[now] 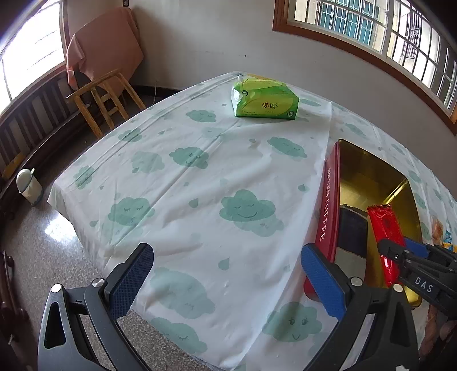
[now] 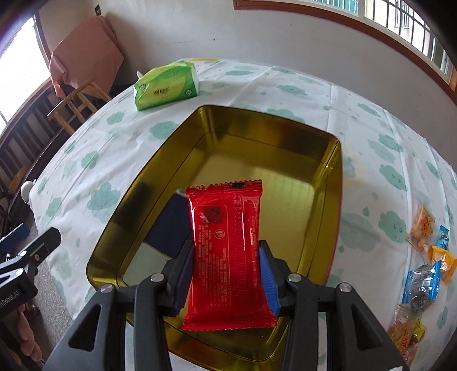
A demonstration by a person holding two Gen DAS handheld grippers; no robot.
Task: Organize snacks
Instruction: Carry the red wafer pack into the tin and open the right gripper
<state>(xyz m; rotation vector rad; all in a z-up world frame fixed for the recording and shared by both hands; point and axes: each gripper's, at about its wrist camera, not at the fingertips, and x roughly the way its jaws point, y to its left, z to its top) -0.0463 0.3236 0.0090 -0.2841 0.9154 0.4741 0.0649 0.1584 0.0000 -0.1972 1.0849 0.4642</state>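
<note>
Over the gold-lined tin point(image 2: 320, 148), w/ its red outer wall point(image 1: 325, 205) lettered "TOFFEE", the right gripper point(image 2: 225, 274) holds a red snack packet point(image 2: 228, 251); the fingers point(image 2: 268, 279) are clamped on the packet's two long edges, so it stands out flat between them, its far crimped end above the tin's floor. Packet's printed back faces up, small text & a code panel visible. The tin sits on the surface point(image 1: 200, 177), which is covered by a white cloth w/ green smiling clouds. Left gripper point(image 1: 228, 282) hangs just left of the tin, near the surface's near edge, fingers point(image 1: 131, 282) spread wide apart w/ nothing between them, only cloth below. On the far side of the surface lies a green tissue pack point(image 1: 264, 98), well apart from the tin. To the right of the tin, near the surface's right edge, a loose scatter of other snack packets point(image 2: 422, 274): orange, yellow, blue-and-silver ones, lying flat on the cloth. Beyond the surface on the left, a wooden stool point(image 1: 105, 100) w/ a pink cloth point(image 1: 105, 45) draped behind it, & a small white bin point(image 1: 28, 185) on the floor. Windows point(image 1: 371, 25) run along the far-right wall.
</note>
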